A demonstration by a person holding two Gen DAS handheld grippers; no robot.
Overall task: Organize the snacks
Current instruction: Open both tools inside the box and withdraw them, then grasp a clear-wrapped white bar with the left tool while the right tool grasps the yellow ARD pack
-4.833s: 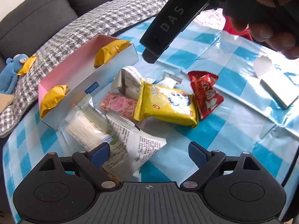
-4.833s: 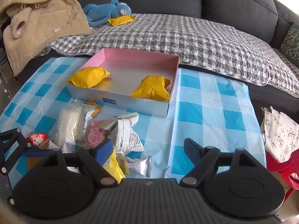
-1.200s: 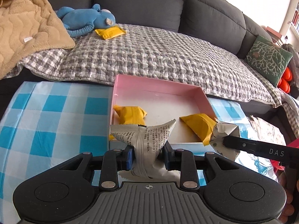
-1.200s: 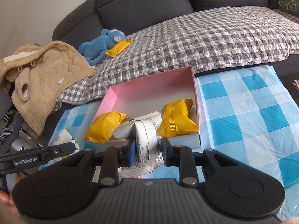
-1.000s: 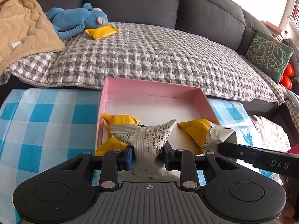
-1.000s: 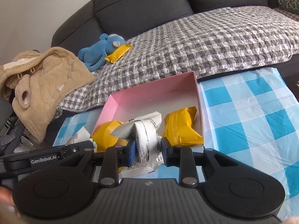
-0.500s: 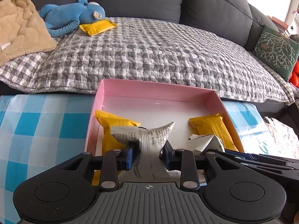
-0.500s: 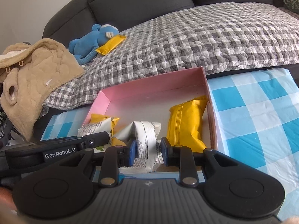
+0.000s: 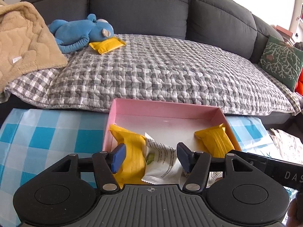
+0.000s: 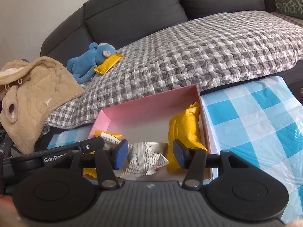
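Note:
A pink box stands on the blue checked tablecloth, with two yellow packets inside. My left gripper hangs over the box's near side, its jaws opening. A white printed packet lies loose between them beside the left yellow packet, and no pad presses on it. My right gripper is opening too, over a crumpled white packet that rests in the box next to the right yellow packet. Each view shows the other gripper's body at the edge.
Behind the table is a dark sofa under a grey checked quilt. On it lie a blue plush toy, another yellow packet, a beige fleece garment and a green cushion. The tablecloth runs on to the box's right.
Both grippers moved forward over the box and their jaws opened. The two white packets left the pads and now lie inside the box.

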